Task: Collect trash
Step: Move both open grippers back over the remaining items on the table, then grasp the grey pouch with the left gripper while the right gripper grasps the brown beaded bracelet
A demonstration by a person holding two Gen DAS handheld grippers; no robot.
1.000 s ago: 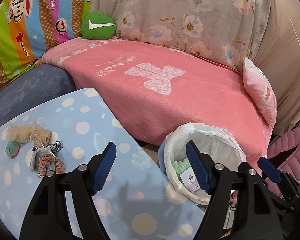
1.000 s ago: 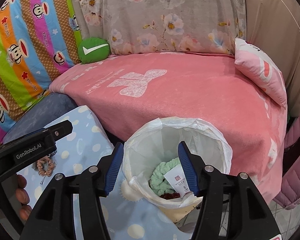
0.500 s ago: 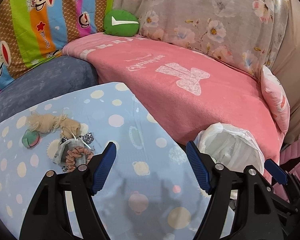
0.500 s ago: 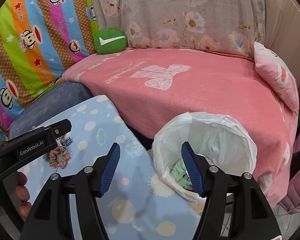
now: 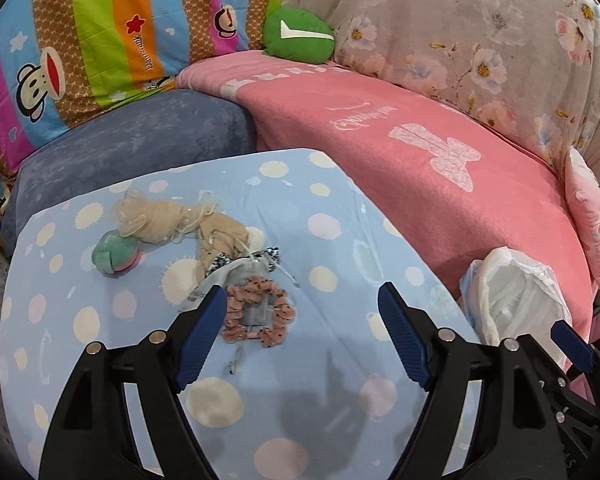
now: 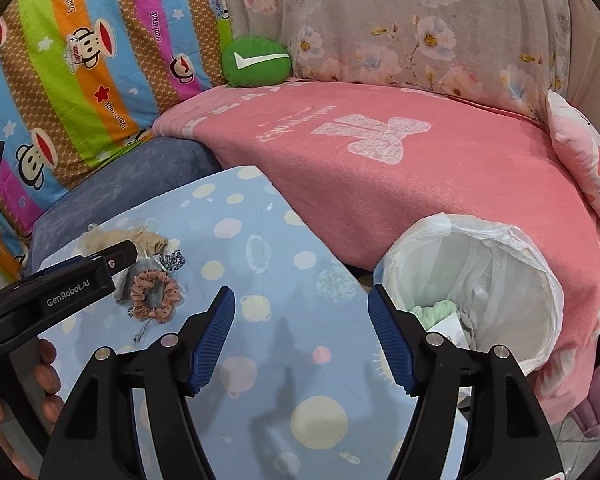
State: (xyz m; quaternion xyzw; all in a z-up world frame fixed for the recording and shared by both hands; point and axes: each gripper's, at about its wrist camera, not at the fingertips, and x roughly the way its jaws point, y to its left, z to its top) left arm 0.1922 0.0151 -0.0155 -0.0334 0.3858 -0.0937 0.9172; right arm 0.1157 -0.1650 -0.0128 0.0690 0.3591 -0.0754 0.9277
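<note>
- a blue dotted cloth (image 5: pixel 332 216) is covering the surface under both tools, with a pink blanket (image 5: pixel 440 168) lying beyond it.
- the left gripper (image 5: pixel 300 332) is hanging released; a peach scrunchie (image 5: pixel 256 312) is lying just off its left fingertip among small trash.
- the right gripper (image 6: pixel 302 334) is hanging released; the lined bin (image 6: pixel 540 280) is sitting to its right, its contents partly hidden.

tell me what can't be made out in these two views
- Trash bin contents: in the right wrist view the liner folds and the right gripper cover all but a green knit piece; in the left wrist view only the liner's outside shows.
- Grey pouch: the pink scrunchie lies on it, so its contents are unreadable.
- Pile on the table: the left gripper body blocks part of it in the right wrist view.
</note>
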